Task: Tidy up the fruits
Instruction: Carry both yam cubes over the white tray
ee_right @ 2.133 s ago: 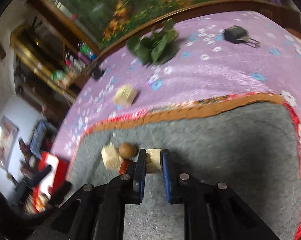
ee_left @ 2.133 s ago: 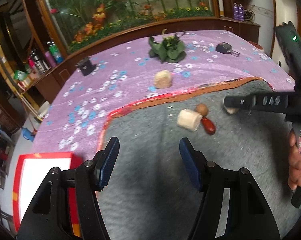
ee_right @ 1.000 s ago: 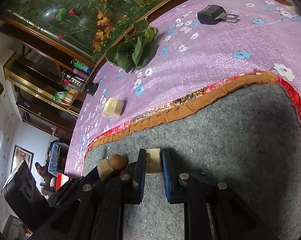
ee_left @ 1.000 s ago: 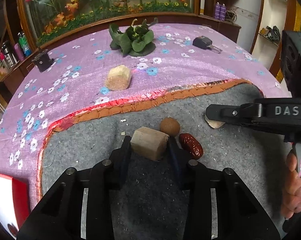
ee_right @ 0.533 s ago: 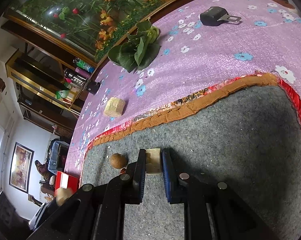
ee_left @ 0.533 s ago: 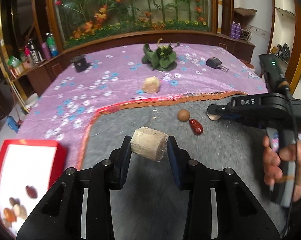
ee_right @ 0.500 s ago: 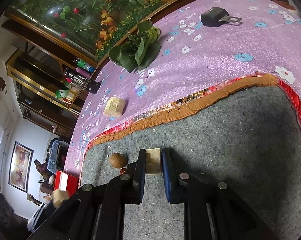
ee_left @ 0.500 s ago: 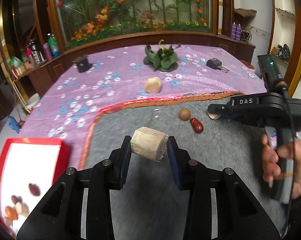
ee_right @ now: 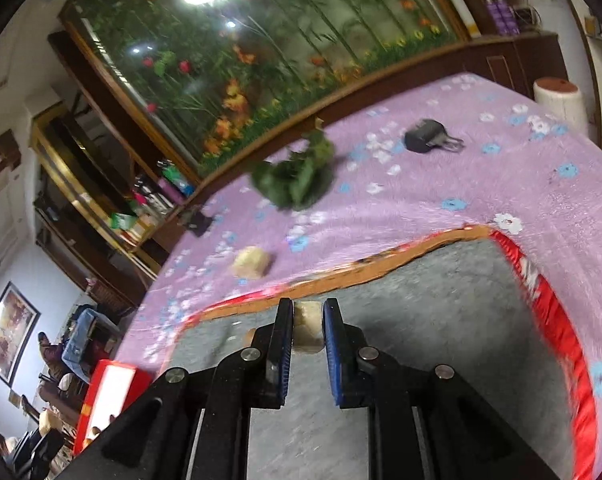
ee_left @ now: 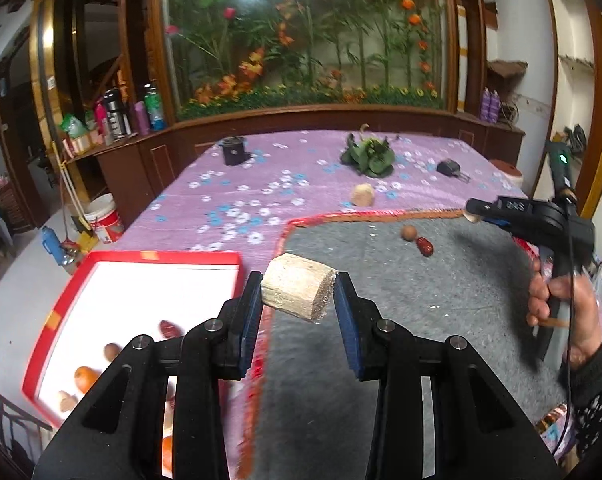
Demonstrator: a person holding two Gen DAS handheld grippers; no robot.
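Pinching pale chunk [ee_left: 298, 293], left tool [ee_left: 297, 307] half-spread; right tool [ee_right: 307, 330] narrow, clamping small pale piece [ee_right: 308, 327].

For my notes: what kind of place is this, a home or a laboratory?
Probably a home living room: a flowered purple cloth covers the table, behind it a planted glass display and a cluttered wooden shelf.

A purple flowered tablecloth [ee_left: 237, 200] carries a grey mat [ee_left: 441, 300], a red tray [ee_left: 141, 258], green leaves [ee_left: 367, 156] and a pale chunk [ee_left: 362, 194].
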